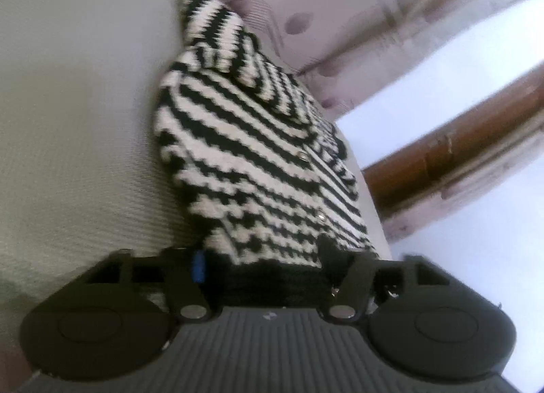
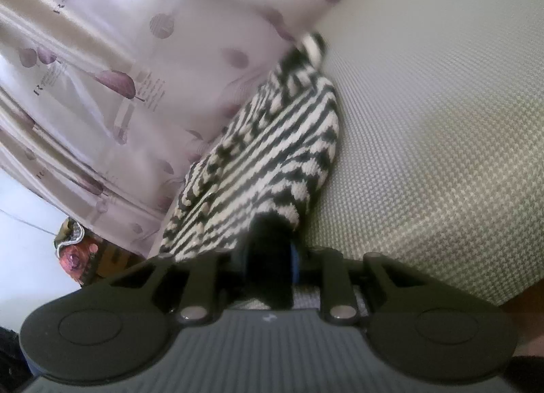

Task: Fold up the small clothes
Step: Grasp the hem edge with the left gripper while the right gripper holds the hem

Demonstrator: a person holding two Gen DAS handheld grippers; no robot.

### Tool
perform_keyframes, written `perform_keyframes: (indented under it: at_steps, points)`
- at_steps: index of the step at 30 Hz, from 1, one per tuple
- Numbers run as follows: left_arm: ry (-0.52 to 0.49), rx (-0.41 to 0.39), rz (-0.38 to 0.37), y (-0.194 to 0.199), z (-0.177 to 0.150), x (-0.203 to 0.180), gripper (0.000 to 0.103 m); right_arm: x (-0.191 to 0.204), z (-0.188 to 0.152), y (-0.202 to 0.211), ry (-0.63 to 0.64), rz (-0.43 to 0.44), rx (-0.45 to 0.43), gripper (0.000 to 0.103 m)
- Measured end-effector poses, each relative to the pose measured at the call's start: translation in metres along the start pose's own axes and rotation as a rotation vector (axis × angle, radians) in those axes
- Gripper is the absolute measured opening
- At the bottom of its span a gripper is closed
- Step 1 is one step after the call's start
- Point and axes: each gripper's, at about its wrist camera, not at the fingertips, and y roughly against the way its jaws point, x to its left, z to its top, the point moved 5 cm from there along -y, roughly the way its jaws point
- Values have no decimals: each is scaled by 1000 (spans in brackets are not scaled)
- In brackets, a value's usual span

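Observation:
A small black-and-white striped knit cardigan with metal snap buttons hangs over a pale woven surface. My left gripper is shut on its black hem, the cloth bunched between the fingers. In the right wrist view the same cardigan stretches away from my right gripper, which is shut on a black edge of it. Both views are tilted and a little blurred. The fingertips are hidden under the knit.
The pale woven surface lies under the cardigan. A pink curtain with purple dots hangs behind it, also in the left wrist view. A brown wooden rail crosses at the right. A patterned object sits at lower left.

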Motion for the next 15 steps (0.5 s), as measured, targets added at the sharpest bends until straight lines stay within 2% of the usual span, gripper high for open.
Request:
perform_keyframes:
  at_steps: [1,2,4,6,7,10,15]
  points:
    - [-22,5,0,-2,-1,-5,79,0,0,0,-1,0,0,24]
    - [-40,5,7,-4,-3,-8,81,1,0,0,2,-1,-1,25]
    - [-73,-2,29,-8,-5,-13,76,2,0,-1,6,-1,-3,26]
    - [-94,-3,66,-9,-6,-11,46,2,0,-1,11,-4,-3,26]
    - [-97,14,97,-13,-7,-8,13,3,-1,-2,18,-8,-4,26]
    - [-65,-19,93,-10,-9,-2,13,10,-2,-6,66,-19,9,25]
    - [-111,-126,150,-2,-9,-13,10,11,-2,-5,67,41,10,22]
